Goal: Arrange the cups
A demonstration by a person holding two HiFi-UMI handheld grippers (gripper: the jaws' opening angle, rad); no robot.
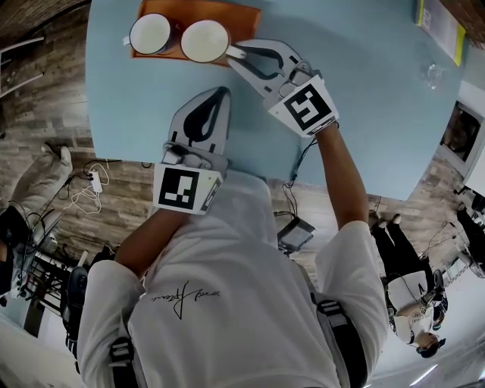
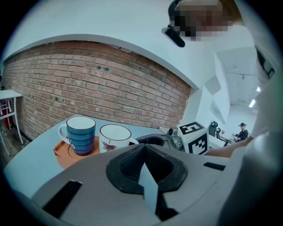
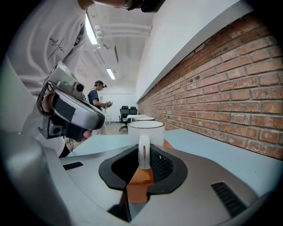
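Two cups stand side by side, touching or nearly so, on an orange tray [image 1: 244,17] near the left edge of the pale blue table [image 1: 364,98]; the blue cup [image 1: 150,33] with its striped wall sits nearer that edge, and the white cup [image 1: 204,39] with a leaf print sits just beside it toward the table's middle; both look empty, showing only pale insides from above. The right gripper [image 1: 236,53] reaches across the table, and the white cup's handle [image 3: 144,152] stands upright between its jaw tips, which appear to press on it from both sides. The left gripper [image 1: 222,91] hangs over the table nearer the person, well apart from the tray, with its jaws together and nothing between them. These look like glazed ceramic cups, so I would expect them to be stiff, fairly heavy for their size, slippery and easy to chip if knocked against each other; the handle is the natural place to hold, though a cup held only there may tip about the pads, so a firm, square grip and a slow lift seem wise with its neighbour so close.
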